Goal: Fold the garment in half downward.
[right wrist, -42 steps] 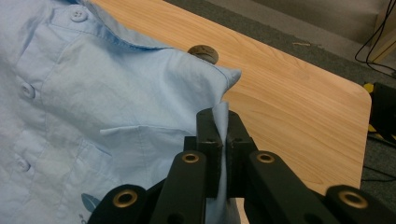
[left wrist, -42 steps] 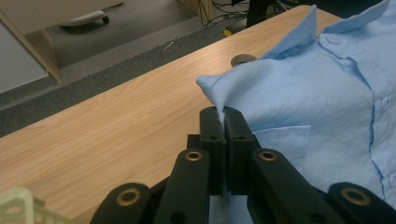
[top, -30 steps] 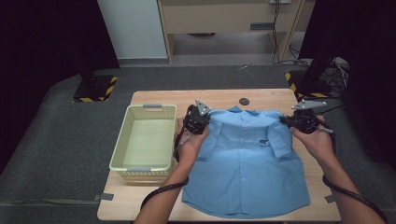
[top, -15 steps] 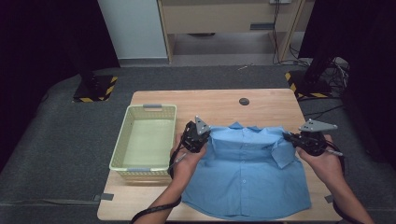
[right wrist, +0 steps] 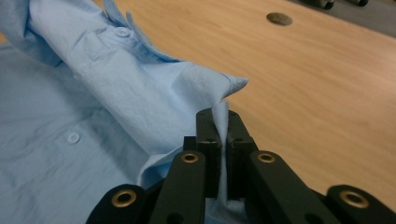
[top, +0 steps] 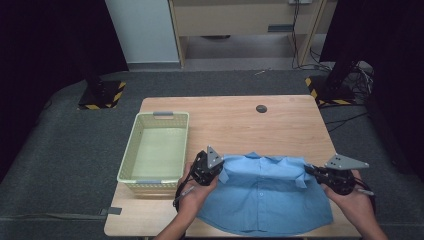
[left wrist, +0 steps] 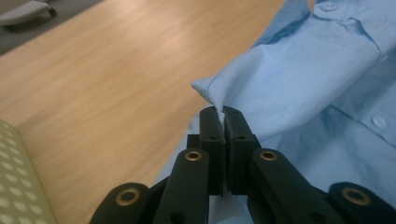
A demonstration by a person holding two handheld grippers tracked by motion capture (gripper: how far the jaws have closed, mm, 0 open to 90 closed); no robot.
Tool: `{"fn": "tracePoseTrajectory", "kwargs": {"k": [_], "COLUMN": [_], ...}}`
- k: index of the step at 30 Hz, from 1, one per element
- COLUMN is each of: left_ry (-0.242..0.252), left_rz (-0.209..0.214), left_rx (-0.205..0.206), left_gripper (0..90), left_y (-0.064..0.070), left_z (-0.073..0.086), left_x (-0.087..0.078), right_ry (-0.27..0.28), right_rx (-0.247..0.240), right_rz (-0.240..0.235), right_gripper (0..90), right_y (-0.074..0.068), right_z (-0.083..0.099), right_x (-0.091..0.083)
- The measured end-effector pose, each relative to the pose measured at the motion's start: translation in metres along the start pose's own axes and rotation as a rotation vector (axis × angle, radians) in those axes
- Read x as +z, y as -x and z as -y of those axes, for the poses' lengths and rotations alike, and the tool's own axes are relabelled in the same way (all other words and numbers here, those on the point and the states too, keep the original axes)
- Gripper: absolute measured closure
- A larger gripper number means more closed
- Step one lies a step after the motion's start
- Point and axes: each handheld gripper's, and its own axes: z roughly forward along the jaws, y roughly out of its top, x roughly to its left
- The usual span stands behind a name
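Note:
A light blue button-up shirt [top: 265, 195] lies front up on the near part of the wooden table [top: 235, 125], its upper part lifted and folded toward the person. My left gripper [top: 216, 169] is shut on the shirt's left shoulder corner [left wrist: 219, 100]. My right gripper [top: 311, 172] is shut on the right shoulder corner [right wrist: 224, 100]. Both corners are pinched as a thin fold of cloth between the jaws. The collar [right wrist: 122, 25] and buttons [right wrist: 73, 138] show in the right gripper view.
A pale green plastic basket [top: 156, 151] with nothing in it stands at the table's left, close to my left gripper. A small dark round disc [top: 261, 108] sits in the tabletop at the far side. Bare wood stretches beyond the shirt.
Both grippers have drawn the shirt's shoulders toward the near edge, folding its upper part down over its body. Both stay shut on the cloth.

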Motion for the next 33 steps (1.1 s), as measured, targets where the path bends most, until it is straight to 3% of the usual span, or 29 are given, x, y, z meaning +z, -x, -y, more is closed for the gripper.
{"fn": "tracePoseTrajectory", "kwargs": {"k": [10, 19, 25, 33], "left_ry": [-0.072, -0.157, -0.174, -0.154], "left_rz": [0.041, 0.056, 0.056, 0.026], "left_rx": [0.032, 0.068, 0.068, 0.055], "left_gripper": [88.4, 88.3, 88.0, 87.7], "left_y": [0.015, 0.027, 0.032, 0.033], "left_z": [0.030, 0.048, 0.047, 0.043], "left_x": [0.001, 0.015, 0.024, 0.038], "right_ry": [-0.072, -0.167, -0.199, -0.212], "right_rx": [0.004, -0.004, 0.011, 0.031], "right_rz": [-0.050, -0.080, -0.074, -0.046], "right_gripper": [87.2, 87.1, 87.0, 86.7], "right_y": [-0.018, -0.026, -0.023, -0.012], "right_z": [0.037, 0.052, 0.055, 0.056], "right_x": [0.007, 0.021, 0.027, 0.037]}}
